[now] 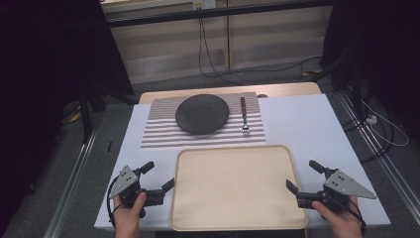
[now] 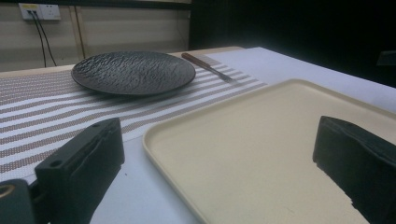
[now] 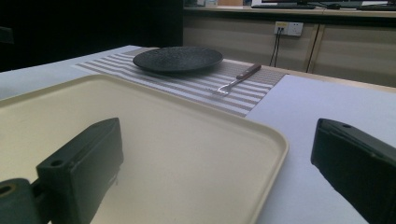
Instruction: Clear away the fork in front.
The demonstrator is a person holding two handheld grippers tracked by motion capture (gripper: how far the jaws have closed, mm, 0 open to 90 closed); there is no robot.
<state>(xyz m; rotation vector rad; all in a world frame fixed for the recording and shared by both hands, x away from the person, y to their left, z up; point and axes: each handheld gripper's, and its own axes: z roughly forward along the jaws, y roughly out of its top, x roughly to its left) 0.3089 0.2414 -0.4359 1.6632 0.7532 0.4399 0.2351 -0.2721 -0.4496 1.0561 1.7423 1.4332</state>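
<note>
Table (image 1: 307, 119) is carrying, nearest the person, an empty beige tray (image 1: 237, 218); beyond it a striped mat (image 1: 158, 134) is holding a black plate (image 1: 202, 114) and a fork (image 1: 243, 115). Left gripper (image 1: 161, 174) and right gripper (image 1: 299, 174) are flanking the tray, jaws apart, holding nothing. Low, textured plate rim may be risking slippage. Tray's near edge is getting cut off.

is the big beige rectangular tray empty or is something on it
Empty. The beige rectangular plastic tray shows only bare surface; the round black textured plate and wooden-handled fork lie on the striped placemat.
</note>
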